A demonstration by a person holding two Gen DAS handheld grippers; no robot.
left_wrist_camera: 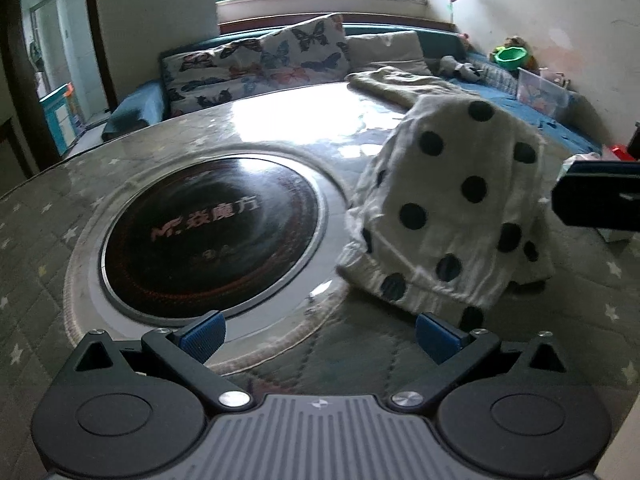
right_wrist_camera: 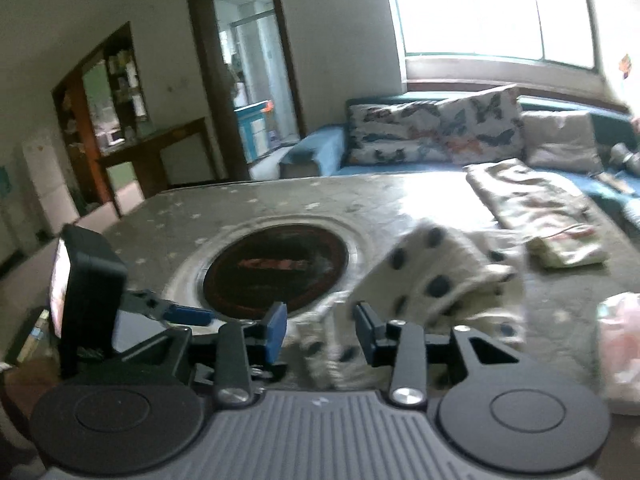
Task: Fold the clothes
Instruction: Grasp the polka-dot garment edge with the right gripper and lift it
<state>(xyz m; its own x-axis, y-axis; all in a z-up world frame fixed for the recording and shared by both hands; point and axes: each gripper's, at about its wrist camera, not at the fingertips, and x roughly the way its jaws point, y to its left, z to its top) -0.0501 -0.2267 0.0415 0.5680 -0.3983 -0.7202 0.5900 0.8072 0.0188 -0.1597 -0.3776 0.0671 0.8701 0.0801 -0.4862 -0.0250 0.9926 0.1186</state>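
Observation:
A white garment with black polka dots [left_wrist_camera: 452,208] lies heaped in a tall mound on the round table, right of the centre; it is blurred. My left gripper [left_wrist_camera: 320,338] hovers in front of it, its blue pads wide apart and nothing between them. In the right wrist view the same polka-dot garment [right_wrist_camera: 432,276] lies just beyond my right gripper [right_wrist_camera: 322,332]. That gripper's jaws stand partly apart, and a fold of the cloth shows in the gap below them, not pinched by the pads. The right gripper's black body [left_wrist_camera: 596,196] shows at the left wrist view's right edge.
A black round hob [left_wrist_camera: 208,232] is set into the star-patterned table top [left_wrist_camera: 48,248]. A folded beige patterned garment [right_wrist_camera: 536,208] lies at the far right of the table. A pink bag [right_wrist_camera: 620,340] sits at the right edge. A blue sofa with butterfly cushions [left_wrist_camera: 260,64] runs behind.

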